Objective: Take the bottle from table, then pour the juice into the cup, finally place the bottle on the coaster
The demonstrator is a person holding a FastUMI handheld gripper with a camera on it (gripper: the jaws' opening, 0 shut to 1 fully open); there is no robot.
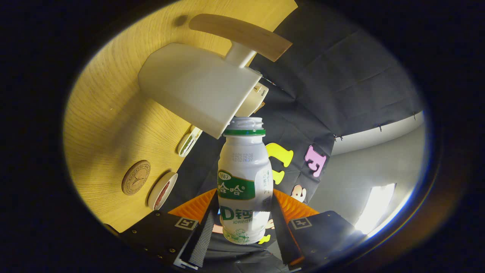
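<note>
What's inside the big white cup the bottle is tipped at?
The cup's inside is hidden; only its outer wall faces the camera. The bottle, gripped between the gripper's fingers, has its open mouth at the cup's rim. No juice is visible.

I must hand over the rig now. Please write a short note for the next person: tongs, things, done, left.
Tongs: shut on the small white plastic bottle with green label, lifted and tilted, its open mouth at the rim of the white cup.
Round brown cork coaster: on the wooden table, beside a small white dish.
Done: bottle taken.
Left: whether juice flows cannot be told; finish pouring, then set bottle on coaster.
</note>
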